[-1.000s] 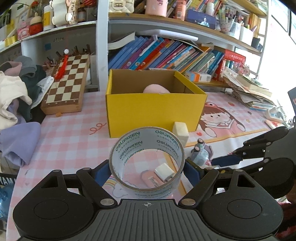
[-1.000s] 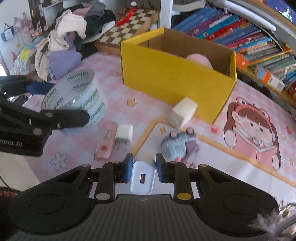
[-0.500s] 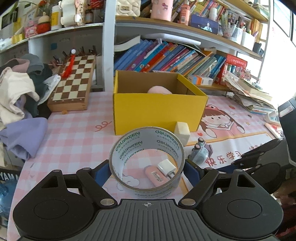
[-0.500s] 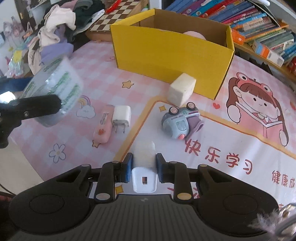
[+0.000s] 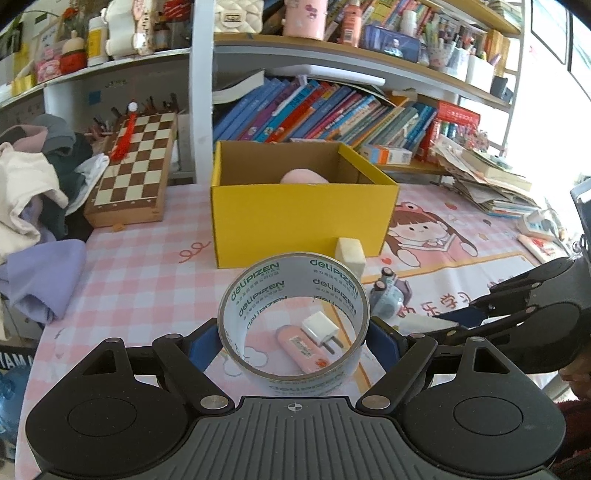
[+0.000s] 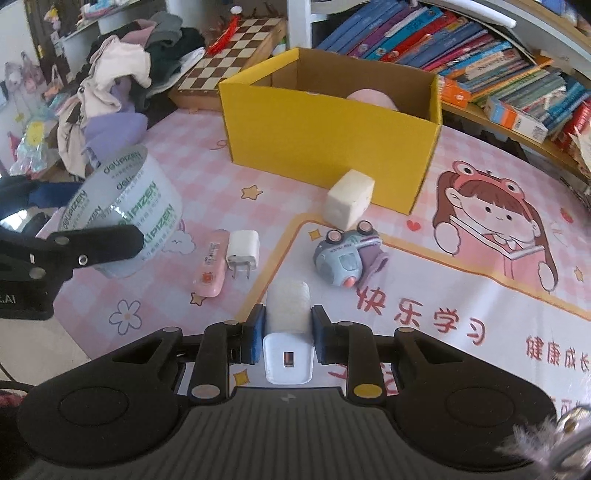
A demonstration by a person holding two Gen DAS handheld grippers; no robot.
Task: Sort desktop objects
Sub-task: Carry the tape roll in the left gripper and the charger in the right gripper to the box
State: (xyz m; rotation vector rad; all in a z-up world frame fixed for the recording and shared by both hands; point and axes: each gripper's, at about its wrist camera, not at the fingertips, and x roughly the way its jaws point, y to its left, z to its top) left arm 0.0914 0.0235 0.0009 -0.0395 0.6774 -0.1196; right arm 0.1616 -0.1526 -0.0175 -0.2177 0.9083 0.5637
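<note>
yellow box sits mid-worktop, open. left tool grips the tape roll aloft; right tool clamps a white charger. advise carrying each level over the rim before letting go.

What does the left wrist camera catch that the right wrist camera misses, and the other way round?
Only the left wrist view shows the upper shelf with its pink cup and the paper stack at far right. Only the right wrist view shows the white charger gripped by the right gripper. Both show the tape roll in the left gripper, the yellow box, chessboard, toy car and pink case.
</note>
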